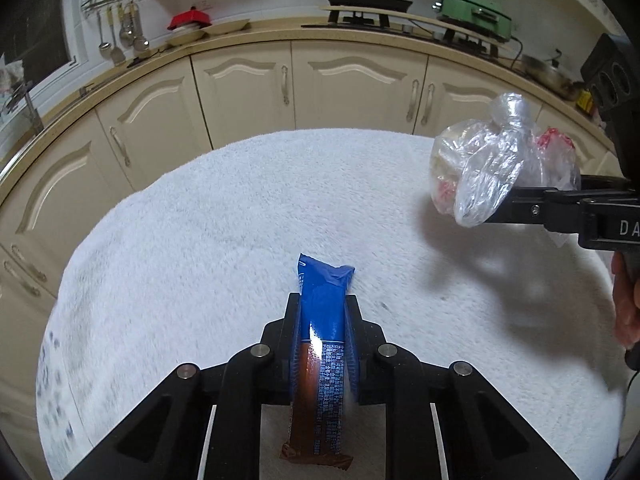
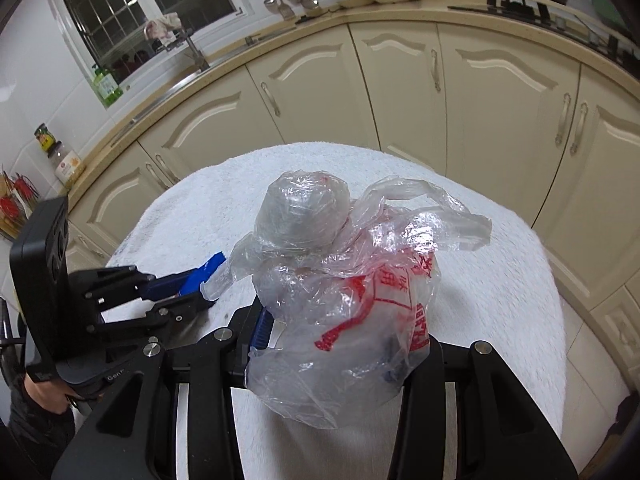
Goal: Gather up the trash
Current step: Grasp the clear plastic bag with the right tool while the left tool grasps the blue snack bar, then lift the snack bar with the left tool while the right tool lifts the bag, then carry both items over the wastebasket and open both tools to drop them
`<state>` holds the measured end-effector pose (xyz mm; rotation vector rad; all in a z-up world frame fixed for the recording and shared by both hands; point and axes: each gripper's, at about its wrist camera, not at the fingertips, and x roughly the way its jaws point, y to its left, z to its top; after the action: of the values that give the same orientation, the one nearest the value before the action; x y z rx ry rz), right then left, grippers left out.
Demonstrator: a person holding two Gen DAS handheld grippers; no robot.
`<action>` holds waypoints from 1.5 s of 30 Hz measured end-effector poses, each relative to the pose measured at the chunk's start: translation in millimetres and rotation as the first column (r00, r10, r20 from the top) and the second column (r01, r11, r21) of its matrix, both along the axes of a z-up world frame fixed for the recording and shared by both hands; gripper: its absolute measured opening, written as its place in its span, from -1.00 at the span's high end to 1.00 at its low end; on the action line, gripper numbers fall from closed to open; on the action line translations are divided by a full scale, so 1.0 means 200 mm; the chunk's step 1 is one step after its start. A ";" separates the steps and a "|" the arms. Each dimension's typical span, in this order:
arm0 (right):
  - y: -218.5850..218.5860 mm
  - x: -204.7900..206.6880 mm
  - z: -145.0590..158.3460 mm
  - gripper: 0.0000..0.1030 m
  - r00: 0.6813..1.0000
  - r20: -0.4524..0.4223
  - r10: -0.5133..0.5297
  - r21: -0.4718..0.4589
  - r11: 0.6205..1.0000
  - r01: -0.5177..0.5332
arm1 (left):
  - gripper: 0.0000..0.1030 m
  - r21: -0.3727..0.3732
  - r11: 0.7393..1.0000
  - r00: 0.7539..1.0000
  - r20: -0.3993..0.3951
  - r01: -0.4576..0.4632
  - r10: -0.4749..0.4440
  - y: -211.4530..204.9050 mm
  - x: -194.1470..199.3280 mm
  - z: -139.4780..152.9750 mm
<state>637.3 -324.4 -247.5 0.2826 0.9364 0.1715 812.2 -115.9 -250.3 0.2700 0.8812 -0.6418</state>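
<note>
My left gripper (image 1: 322, 304) is shut on a blue and brown snack wrapper (image 1: 322, 320) and holds it above the white fluffy cloth (image 1: 200, 240). The wrapper's blue end sticks out past the fingertips. My right gripper (image 2: 340, 320) is shut on a crumpled clear plastic bag (image 2: 344, 280) with red print and holds it up over the cloth. In the left wrist view that bag (image 1: 492, 168) hangs at the right, in the right gripper (image 1: 520, 204). In the right wrist view the left gripper (image 2: 192, 284) sits at the left with the blue wrapper (image 2: 204, 270) in it.
The cloth (image 2: 500, 280) covers a round table. Cream kitchen cabinets (image 1: 340, 84) curve behind it. The counter carries a stove (image 1: 364, 12), a green cooker (image 1: 476, 14), a pan (image 1: 548, 72) and hanging utensils (image 1: 120, 28). A sink and window (image 2: 148, 12) are at the left.
</note>
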 end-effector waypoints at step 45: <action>-1.00 -1.48 0.42 0.18 0.885 0.199 -0.421 -0.028 0.900 0.434 | 0.70 -0.325 0.935 0.984 0.155 0.139 -0.092 -0.58 -1.46 0.52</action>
<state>340.7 -523.7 -164.3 0.3931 0.6696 -0.2411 521.0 -231.6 -145.6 0.0576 0.6137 -0.8610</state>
